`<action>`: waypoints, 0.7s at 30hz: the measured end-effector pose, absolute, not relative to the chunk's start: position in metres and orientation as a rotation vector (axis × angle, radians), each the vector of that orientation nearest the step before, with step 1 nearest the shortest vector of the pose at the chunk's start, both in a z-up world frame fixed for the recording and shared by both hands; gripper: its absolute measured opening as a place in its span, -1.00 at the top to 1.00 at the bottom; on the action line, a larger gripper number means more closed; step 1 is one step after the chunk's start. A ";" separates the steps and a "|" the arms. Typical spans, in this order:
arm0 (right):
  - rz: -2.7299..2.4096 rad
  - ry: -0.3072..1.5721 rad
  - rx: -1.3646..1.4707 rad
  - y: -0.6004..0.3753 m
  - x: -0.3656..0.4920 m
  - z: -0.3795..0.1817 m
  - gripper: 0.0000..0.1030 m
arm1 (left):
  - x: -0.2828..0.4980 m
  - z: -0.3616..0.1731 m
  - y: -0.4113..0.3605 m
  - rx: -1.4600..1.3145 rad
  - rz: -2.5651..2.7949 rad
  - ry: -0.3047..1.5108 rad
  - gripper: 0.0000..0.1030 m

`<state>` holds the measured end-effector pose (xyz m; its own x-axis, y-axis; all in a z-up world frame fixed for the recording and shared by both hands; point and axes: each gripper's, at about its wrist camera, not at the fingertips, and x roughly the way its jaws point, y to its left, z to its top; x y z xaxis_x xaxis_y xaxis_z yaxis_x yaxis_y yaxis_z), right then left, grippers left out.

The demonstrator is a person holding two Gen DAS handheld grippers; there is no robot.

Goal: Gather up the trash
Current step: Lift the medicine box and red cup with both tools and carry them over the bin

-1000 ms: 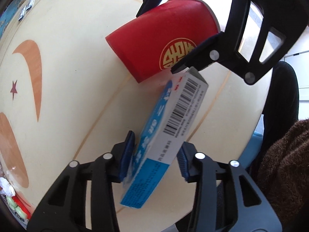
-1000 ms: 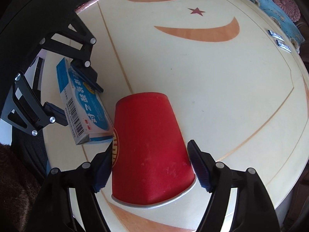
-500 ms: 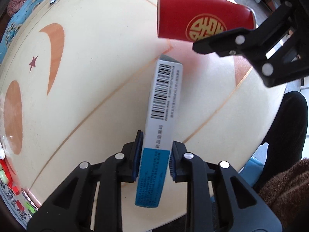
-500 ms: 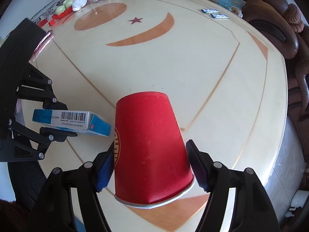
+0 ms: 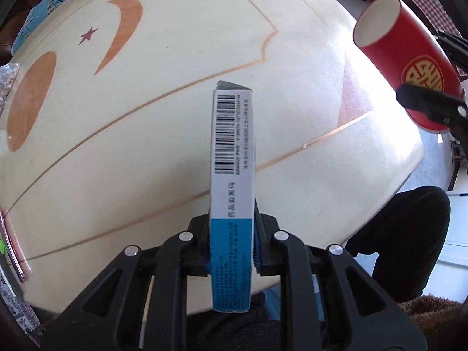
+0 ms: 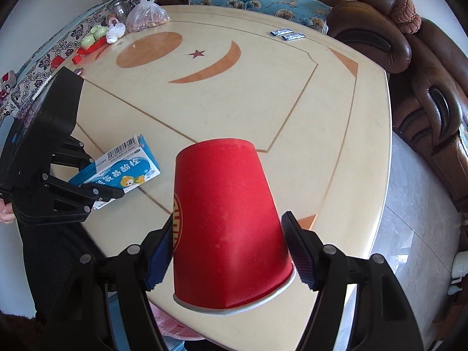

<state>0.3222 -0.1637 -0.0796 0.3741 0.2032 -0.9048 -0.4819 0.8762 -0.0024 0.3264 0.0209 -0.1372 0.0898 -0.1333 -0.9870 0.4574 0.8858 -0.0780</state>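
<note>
The left gripper (image 5: pixel 231 239) is clamped on a blue-and-white medicine box (image 5: pixel 232 181). Its jaws have just been closing, and the blue pads (image 5: pixel 256 248) now press the two broad faces of the box near its blue end, with the barcoded narrow side turned towards the camera. The box sticks out forward past the fingertips and hangs clear above the cream table (image 5: pixel 163 134), over the part near the table's near edge. In the right wrist view the same box (image 6: pixel 122 172) shows its printed front, held at a slant by the left gripper (image 6: pixel 99 181) above the left side of the table (image 6: pixel 263 93).

The right gripper (image 6: pixel 225 248) holds a red paper cup (image 6: pixel 228 228) upside down along its fingers, the white rim nearest the camera. Its jaws have just been closing a little; the left pad (image 6: pixel 159 254) lies against the cup wall beside the gold emblem, and the right pad (image 6: pixel 295 245) meets the wall close to the rim, where the cup looks slightly squashed. The cup is lifted off the table, above its near edge. From the left wrist view the cup (image 5: pixel 409 67) appears over the table's right edge, its open mouth facing the table.

Near the far edge lie two small sachets (image 6: pixel 288 34), and at the far left corner a plastic bag (image 6: pixel 147 14).
</note>
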 end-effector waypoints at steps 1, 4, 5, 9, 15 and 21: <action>0.444 1.101 -0.287 -0.163 0.317 -0.077 -0.32 | 0.324 -0.134 0.023 0.257 -0.439 1.414 0.62; 0.440 1.095 -0.266 -0.166 0.304 -0.071 -0.32 | 0.317 -0.125 0.027 0.235 -0.417 1.401 0.62; 0.436 1.096 -0.263 -0.168 0.298 -0.070 -0.32 | 0.312 -0.122 0.028 0.227 -0.408 1.394 0.62; 0.425 1.101 -0.252 -0.169 0.279 -0.064 -0.32 | 0.295 -0.108 0.032 0.221 -0.391 1.362 0.62; 0.423 1.095 -0.271 -0.162 0.248 -0.056 -0.32 | 0.253 -0.093 0.029 0.253 -0.360 1.288 0.61; 0.442 1.071 -0.274 -0.152 0.215 -0.047 -0.32 | 0.224 -0.083 0.026 0.279 -0.358 1.231 0.61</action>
<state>0.2145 -0.1516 -0.0469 0.4047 0.2147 -0.8889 -0.4750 0.8800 -0.0037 0.2244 0.0263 -0.0827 0.2896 -0.1151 -0.9502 0.4118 0.9111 0.0152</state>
